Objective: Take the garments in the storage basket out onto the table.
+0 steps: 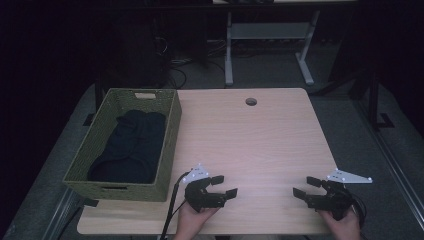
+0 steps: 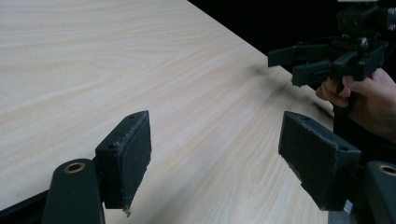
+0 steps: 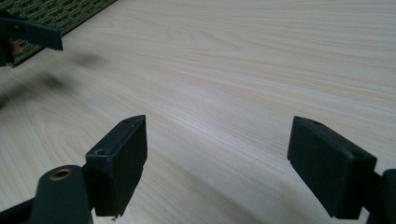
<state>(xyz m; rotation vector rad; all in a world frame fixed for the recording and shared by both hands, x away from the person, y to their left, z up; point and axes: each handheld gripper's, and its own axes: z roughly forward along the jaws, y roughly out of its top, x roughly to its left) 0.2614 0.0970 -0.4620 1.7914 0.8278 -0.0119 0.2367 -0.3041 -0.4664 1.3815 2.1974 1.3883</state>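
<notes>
two grippers: we hold both low over the near edge of the table (image 1: 260, 135), facing each other, well apart
left gripper (image 1: 224, 186): our jaws stand wide with bare wood between them; the left gripper view (image 2: 215, 154) confirms nothing is gripped
right gripper (image 1: 306, 187): we keep these jaws spread wide too, nothing between them, seen also in its own view (image 3: 217, 158)
basket (image 1: 167, 150): we see the green woven basket on the table's left side, just beside our left gripper but not touching it
dark cloth (image 1: 132, 145): it lies bundled inside the basket, untouched
table hole (image 1: 251, 101): round, near the far edge, well apart from both our grippers
</notes>
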